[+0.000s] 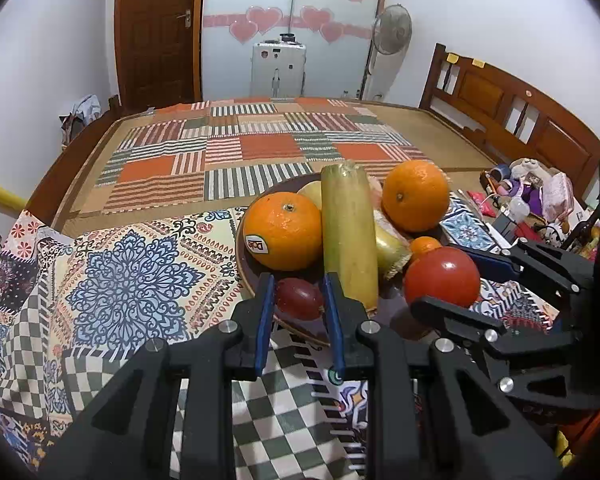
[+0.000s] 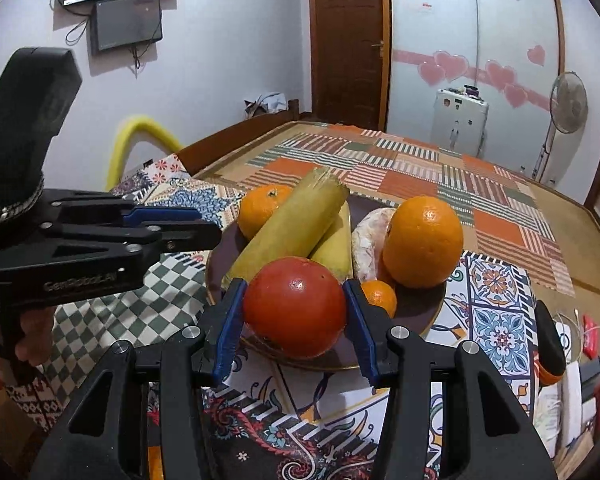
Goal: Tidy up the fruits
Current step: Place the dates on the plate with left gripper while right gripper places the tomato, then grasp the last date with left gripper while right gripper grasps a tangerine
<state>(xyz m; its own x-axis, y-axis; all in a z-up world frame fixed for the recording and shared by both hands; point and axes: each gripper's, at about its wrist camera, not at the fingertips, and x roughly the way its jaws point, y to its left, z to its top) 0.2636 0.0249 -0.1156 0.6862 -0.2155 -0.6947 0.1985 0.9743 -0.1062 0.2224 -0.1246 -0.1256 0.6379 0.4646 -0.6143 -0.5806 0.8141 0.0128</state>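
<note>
From the left wrist, the left claw (image 1: 298, 312) angles down, clamped on a grape (image 1: 299, 298) at the plate's (image 1: 246, 270) near rim; from the right wrist, the right claw (image 2: 296, 312) grips a tomato (image 2: 295, 306) over that rim, open cloth (image 2: 300, 408) below.

— The tomato (image 2: 296, 306) looks smooth and glossy, with a bright glint on its skin.
— And the big orange (image 2: 423, 241)?
— Dimpled peel, a duller sheen. The plate (image 2: 420, 312) is dark and slightly shiny.
— The right claw (image 2: 296, 320)?
— Matt black plastic, ribbed blue pads (image 2: 229, 322), polished metal pins. Printed cloth (image 1: 132, 280) underneath; the headboard (image 1: 500, 108) is varnished wood.
</note>
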